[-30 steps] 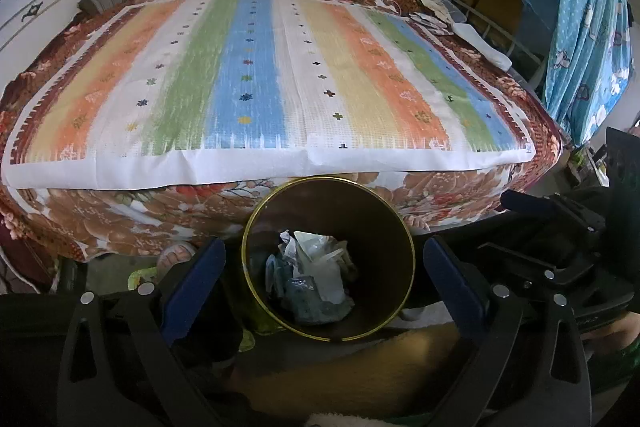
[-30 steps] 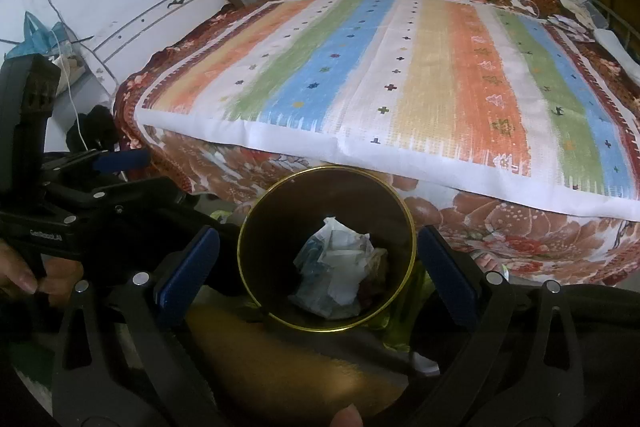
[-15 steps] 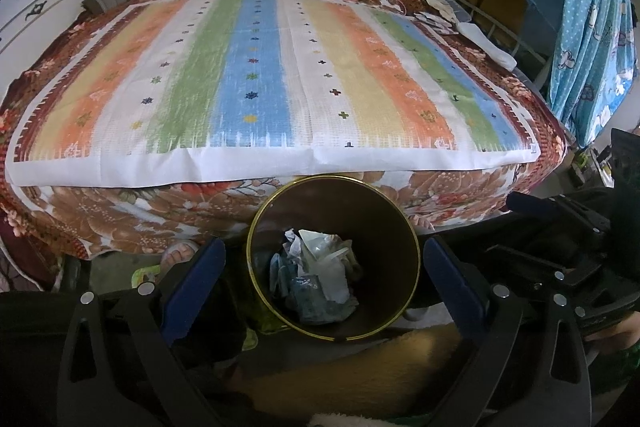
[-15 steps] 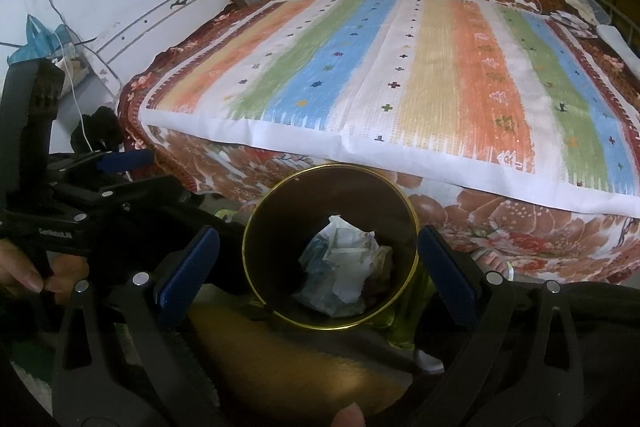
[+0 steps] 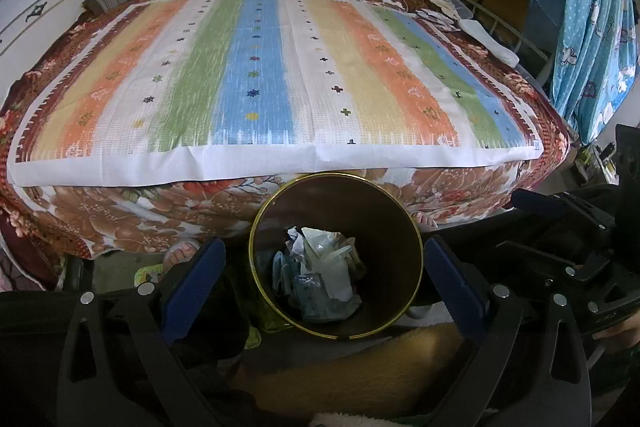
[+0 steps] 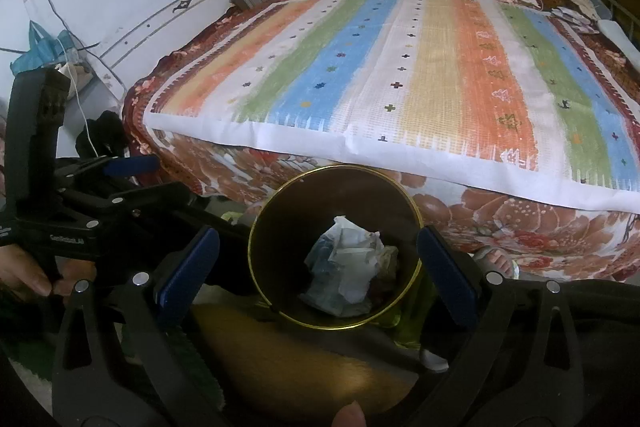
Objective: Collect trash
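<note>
Two grippers, both of mine spread wide and holding nothing, hang over one bin.

From the left wrist view, my left gripper (image 5: 324, 267) frames the dark round bin (image 5: 384, 219) with its gold rim, which stands on the floor just beside the foot of the bed (image 5: 280, 67). Crumpled trash (image 5: 320, 271) lies at the bottom: white paper, clear film, something bluish. I judge it light, soft and springy; it would crush rather than break, and the film looks slippery. Any further scrap of this kind I would pinch at a raised fold, not on a flat face. My right gripper's body shows at the right edge.

From the right wrist view, my right gripper (image 6: 318, 263) straddles the same bin (image 6: 296, 227), jaws apart on either side of the rim. The trash (image 6: 352, 275) sits off-centre toward the right wall. The bin itself looks stiff and thin-walled; its rim is the place to grip. No loose litter shows on the striped cover (image 6: 400, 75).
</note>
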The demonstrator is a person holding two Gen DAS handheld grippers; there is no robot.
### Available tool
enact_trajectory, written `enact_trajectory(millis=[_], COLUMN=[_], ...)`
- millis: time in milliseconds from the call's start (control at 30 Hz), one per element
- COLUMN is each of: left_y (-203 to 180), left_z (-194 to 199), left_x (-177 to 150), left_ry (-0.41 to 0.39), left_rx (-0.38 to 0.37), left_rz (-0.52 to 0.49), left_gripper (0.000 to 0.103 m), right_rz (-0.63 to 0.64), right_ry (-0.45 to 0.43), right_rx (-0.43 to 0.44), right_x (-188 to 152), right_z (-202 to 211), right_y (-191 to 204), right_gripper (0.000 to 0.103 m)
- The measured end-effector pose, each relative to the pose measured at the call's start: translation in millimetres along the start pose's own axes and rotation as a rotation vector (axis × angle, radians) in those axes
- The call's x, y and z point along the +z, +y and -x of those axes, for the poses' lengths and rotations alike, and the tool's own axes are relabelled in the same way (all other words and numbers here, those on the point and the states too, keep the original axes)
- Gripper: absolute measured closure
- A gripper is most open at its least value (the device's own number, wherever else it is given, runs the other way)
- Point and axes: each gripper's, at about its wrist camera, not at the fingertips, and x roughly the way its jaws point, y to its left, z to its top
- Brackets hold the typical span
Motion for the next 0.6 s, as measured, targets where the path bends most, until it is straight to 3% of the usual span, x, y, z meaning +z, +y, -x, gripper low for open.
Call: enact_trajectory(millis=[600], left_y=[-1.3], left_z=[0.0], left_x=[0.2], left_ry=[0.0], left_rx=[0.001], left_rz=[-0.002], left_gripper=[0.006], right_rz=[-0.01], right_ry=[-0.007], right_rx=[0.006], right_x=[0.7], right_z=[1.0], right_y=[2.8], right_gripper=[0.009])
